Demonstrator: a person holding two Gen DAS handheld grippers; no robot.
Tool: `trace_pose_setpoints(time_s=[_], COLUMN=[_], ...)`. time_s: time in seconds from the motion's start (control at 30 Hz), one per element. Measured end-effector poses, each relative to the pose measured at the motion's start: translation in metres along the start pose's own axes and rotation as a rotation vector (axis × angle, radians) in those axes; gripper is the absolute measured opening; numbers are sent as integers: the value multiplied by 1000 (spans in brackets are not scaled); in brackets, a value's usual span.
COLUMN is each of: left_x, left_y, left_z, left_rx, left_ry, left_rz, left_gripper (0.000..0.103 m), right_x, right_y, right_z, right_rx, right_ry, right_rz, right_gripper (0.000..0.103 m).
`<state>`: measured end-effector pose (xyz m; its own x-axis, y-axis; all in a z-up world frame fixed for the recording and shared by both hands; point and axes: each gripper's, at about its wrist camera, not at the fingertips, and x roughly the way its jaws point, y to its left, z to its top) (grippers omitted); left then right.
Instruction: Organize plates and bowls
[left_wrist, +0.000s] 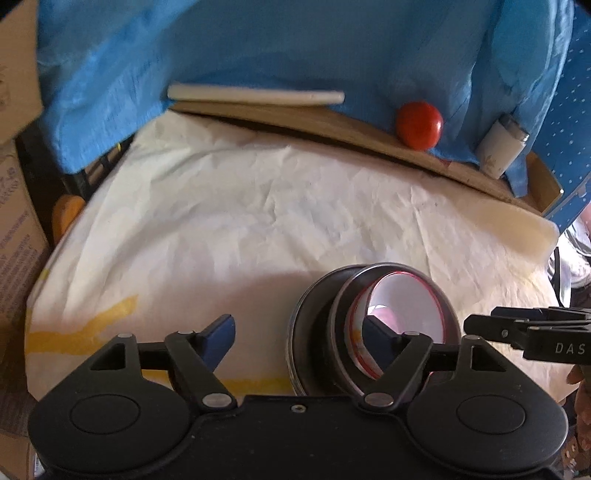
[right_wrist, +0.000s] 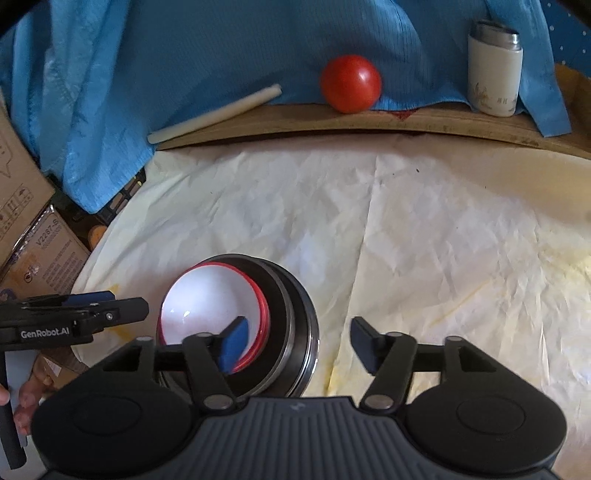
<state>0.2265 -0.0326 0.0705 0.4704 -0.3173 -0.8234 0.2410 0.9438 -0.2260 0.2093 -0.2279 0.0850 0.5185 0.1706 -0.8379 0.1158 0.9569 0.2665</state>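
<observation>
- While both claws stand released with nothing between their pads, the left gripper (left_wrist: 301, 338) sits just left of the stack and the right gripper (right_wrist: 301, 341) just right of it.
- A white bowl with a red rim (right_wrist: 210, 310) nests in dark metal dishes (right_wrist: 295, 317) — near edge of the crumpled white sheet (right_wrist: 406, 221).
- Far side: tomato (right_wrist: 350, 83), white stick (right_wrist: 214, 112), white cup (right_wrist: 495, 74) against blue cloth (right_wrist: 184, 44).

A crumpled white sheet (right_wrist: 406, 229) covers the tabletop. Along the upper edge of the frame, against a blue cloth (right_wrist: 207, 48), lie a white rod (right_wrist: 214, 112), a red ball (right_wrist: 350, 83) and, upper right, a white canister (right_wrist: 494, 70). Cardboard boxes (right_wrist: 22, 206) fill the left edge.
</observation>
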Motion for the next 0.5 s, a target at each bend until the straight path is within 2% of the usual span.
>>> trace_pose_setpoints(time_s=[0.17, 0.5], left_x=[-18, -41], left_y=[-4, -6], left_z=[-19, -59], left_rx=[7, 21], left_ry=[-107, -279], left_rz=[24, 50], left_gripper=[93, 102], right_x=[-11, -29], right_y=[10, 18], right_z=[-16, -53], right_rx=[-41, -78], right_ry=[-76, -235], right_rz=[0, 11], right_gripper=[87, 99])
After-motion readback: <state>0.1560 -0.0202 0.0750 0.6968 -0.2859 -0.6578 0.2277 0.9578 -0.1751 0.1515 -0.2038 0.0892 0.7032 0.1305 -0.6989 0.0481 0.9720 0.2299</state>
